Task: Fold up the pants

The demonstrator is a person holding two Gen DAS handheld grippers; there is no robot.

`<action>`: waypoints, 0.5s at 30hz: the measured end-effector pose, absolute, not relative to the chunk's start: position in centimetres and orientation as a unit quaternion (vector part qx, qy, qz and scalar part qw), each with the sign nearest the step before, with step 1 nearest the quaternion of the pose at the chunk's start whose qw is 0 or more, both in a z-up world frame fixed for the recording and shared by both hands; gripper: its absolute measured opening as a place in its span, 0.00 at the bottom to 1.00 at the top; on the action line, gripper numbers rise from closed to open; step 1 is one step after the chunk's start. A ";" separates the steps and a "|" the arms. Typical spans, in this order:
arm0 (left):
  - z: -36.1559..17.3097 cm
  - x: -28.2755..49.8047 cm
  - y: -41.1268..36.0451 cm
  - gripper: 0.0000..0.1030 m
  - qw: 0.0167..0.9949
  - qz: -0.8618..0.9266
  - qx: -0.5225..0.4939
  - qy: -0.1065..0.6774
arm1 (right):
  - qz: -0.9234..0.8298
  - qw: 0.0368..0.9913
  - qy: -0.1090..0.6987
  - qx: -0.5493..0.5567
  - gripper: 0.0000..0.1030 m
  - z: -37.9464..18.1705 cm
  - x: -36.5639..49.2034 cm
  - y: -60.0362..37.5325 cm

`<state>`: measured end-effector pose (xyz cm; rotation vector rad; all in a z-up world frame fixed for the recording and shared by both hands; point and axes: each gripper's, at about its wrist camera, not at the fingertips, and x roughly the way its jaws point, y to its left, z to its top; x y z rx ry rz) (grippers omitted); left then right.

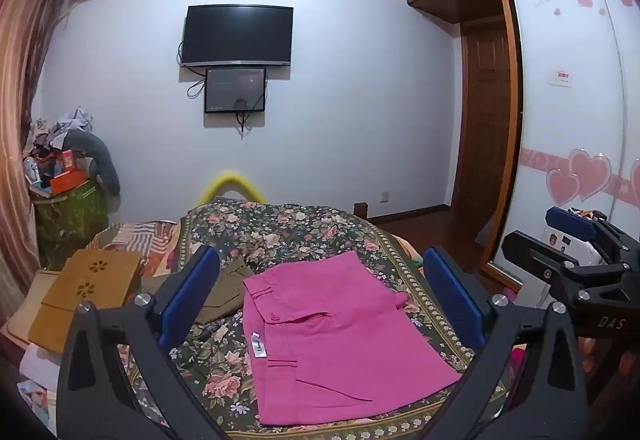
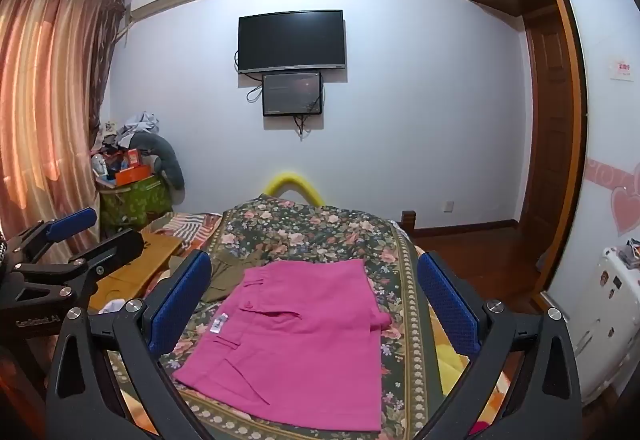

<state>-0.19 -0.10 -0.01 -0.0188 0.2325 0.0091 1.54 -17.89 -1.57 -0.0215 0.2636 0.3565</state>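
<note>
Both hand-held grippers (image 1: 320, 280) (image 2: 316, 284) gape wide above seemingly folded pants (image 1: 336, 336).

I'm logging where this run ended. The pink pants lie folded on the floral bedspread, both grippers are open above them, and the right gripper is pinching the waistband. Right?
Not quite. The right gripper pinches nothing: in the right wrist view its jaws stand wide apart above the pink pants. The pants do lie folded on the floral bedspread, and the left gripper is open too.

Folded pink pants (image 2: 296, 336) lie on the floral bedspread (image 2: 320, 232) between the right gripper's (image 2: 316, 304) wide-apart jaws.
</note>
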 end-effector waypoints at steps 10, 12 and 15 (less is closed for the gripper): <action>-1.0 0.8 0.6 1.00 0.991 0.006 -0.029 0.130 | 0.177 0.975 0.134 -0.005 0.99 -1.6 1.8 -18.1; -1.1 0.8 0.7 1.00 0.991 0.006 -0.028 0.131 | 0.178 0.975 0.136 -0.003 0.99 -1.6 1.8 -18.0; -1.0 0.9 0.5 1.00 0.991 0.005 -0.025 0.132 | 0.177 0.975 0.136 -0.002 0.99 -1.5 1.7 -17.9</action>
